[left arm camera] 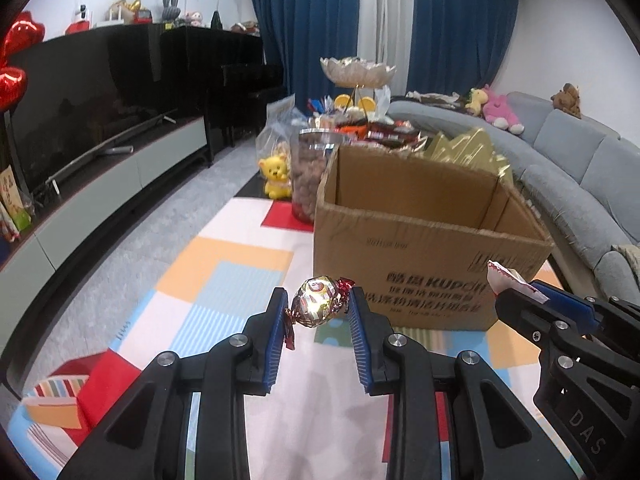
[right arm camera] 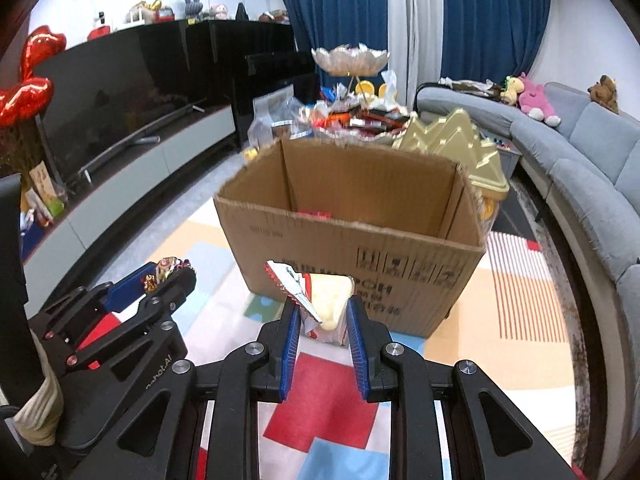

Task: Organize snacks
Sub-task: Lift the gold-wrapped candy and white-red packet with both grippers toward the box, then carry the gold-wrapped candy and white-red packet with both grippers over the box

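Living room: grey curved sofa [left arm camera: 560,160] along one side, long dark television [left arm camera: 92,120] on a low cabinet along the other, blue curtains [left arm camera: 304,24] at the back. Colourful patchwork mat [left arm camera: 224,264] spread underneath everything.

On the mat, a big open cardboard box [left arm camera: 420,264], flaps gone or folded, mostly hollow; from the right wrist view something red lies low inside, too small to name. Behind the box a heap of packaged snacks [right arm camera: 360,116], a gold tray [left arm camera: 468,148], a clear tub of brown nibbles [left arm camera: 308,172], a small yellow bear [left arm camera: 276,176].

Both tools held up in front of the box's near wall, short of the rim.

Left gripper [left arm camera: 318,308]: pads pinching a round foil-wrapped candy [left arm camera: 318,302] by its sides, twisted red ends sticking out.

Right gripper [right arm camera: 322,312]: closed on a pale yellow wafer packet [right arm camera: 328,300] with a crimped red-and-white end poking up.

Step, as I read it: carrying two picked sweets to the box. Next move calls for lifting both above the near edge, reaching over the opening, then loosening each pinch so the pieces drop in. Hazard: clipping the cardboard rim.
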